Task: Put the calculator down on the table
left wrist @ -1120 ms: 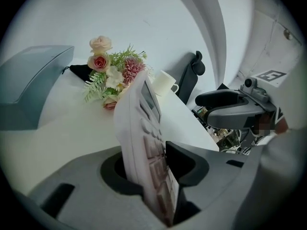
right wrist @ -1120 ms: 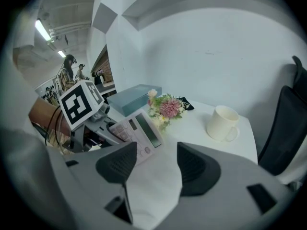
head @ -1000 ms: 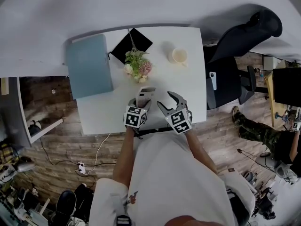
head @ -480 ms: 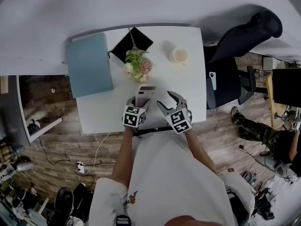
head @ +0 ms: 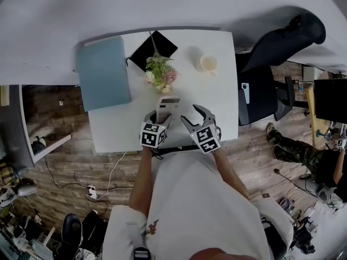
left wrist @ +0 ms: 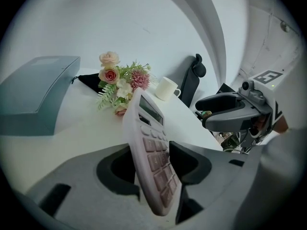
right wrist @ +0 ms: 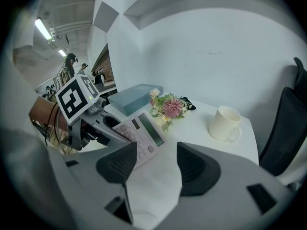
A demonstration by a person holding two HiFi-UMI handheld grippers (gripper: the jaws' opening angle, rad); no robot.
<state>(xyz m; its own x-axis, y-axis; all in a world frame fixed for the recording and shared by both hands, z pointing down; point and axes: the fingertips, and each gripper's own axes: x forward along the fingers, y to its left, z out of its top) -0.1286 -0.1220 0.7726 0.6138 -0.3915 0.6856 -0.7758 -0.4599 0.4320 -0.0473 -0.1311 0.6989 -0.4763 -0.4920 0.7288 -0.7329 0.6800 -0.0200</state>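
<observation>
A pale pink calculator (head: 168, 106) rests on the white table (head: 217, 104) just below the flowers. My left gripper (head: 161, 117) is at its near end. In the left gripper view the calculator (left wrist: 152, 152) stands tilted on one long edge between the two jaws. Those jaws have just been opening, and the pads stand loose beside it. The right gripper view shows the calculator (right wrist: 139, 133) leaning low on the table with the left gripper (right wrist: 91, 119) behind it. My right gripper (head: 191, 114) hovers beside it to the right, open, with only bare table between its fingers.
A teal case (head: 103, 72) lies at the table's left, and a black pouch (head: 153, 49) at the back. A flower bunch (head: 159, 75) is just beyond the calculator, a cream mug (head: 206, 64) at the back right. A black office chair (head: 271, 53) stands right of the table.
The left gripper has drawn back slightly toward the person while the calculator stays in the same spot on the table. The right gripper has not moved.
</observation>
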